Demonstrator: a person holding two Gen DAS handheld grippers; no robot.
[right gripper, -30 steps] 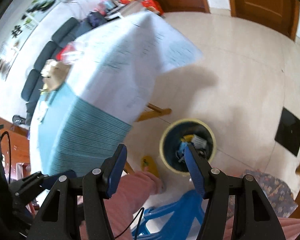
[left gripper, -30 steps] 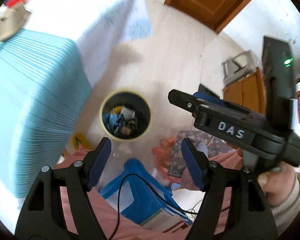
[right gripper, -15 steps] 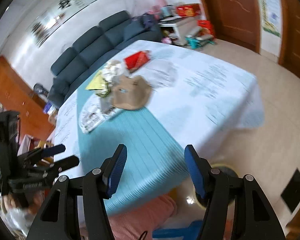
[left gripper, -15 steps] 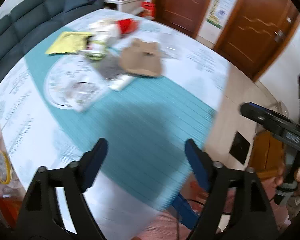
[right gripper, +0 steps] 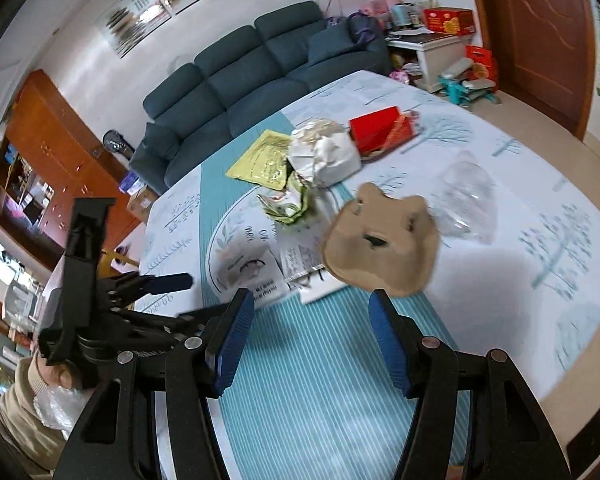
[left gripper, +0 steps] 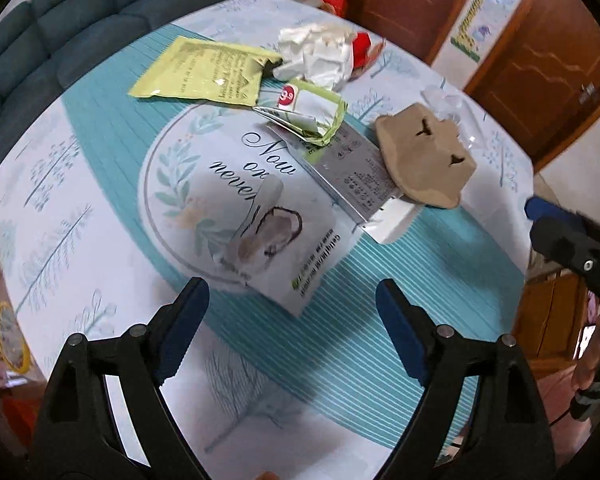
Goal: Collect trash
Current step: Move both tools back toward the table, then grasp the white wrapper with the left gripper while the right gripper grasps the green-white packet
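Two blue-padded jaws frame your left wrist view, and your left gripper (left gripper: pixel 292 330) hangs spread wide above the table (left gripper: pixel 100 200) with nothing between the pads. The trash sits just beyond it: a white coconut wrapper (left gripper: pixel 276 236) nearest, a grey packet (left gripper: pixel 352 168) behind it, a brown paper piece (left gripper: pixel 424 160) to the right, then a crumpled green wrapper (left gripper: pixel 316 110), a yellow-green pouch (left gripper: pixel 204 72) and a white paper wad (left gripper: pixel 316 56) at the far side.

Over to your right wrist view: your right gripper (right gripper: pixel 312 336) hovers partly open, gripping nothing, over the striped teal cloth. That brown paper piece (right gripper: pixel 380 252) lies just past the fingertips, a clear plastic wrap (right gripper: pixel 468 200) beside it, a red box (right gripper: pixel 380 130) further back, all on the table.
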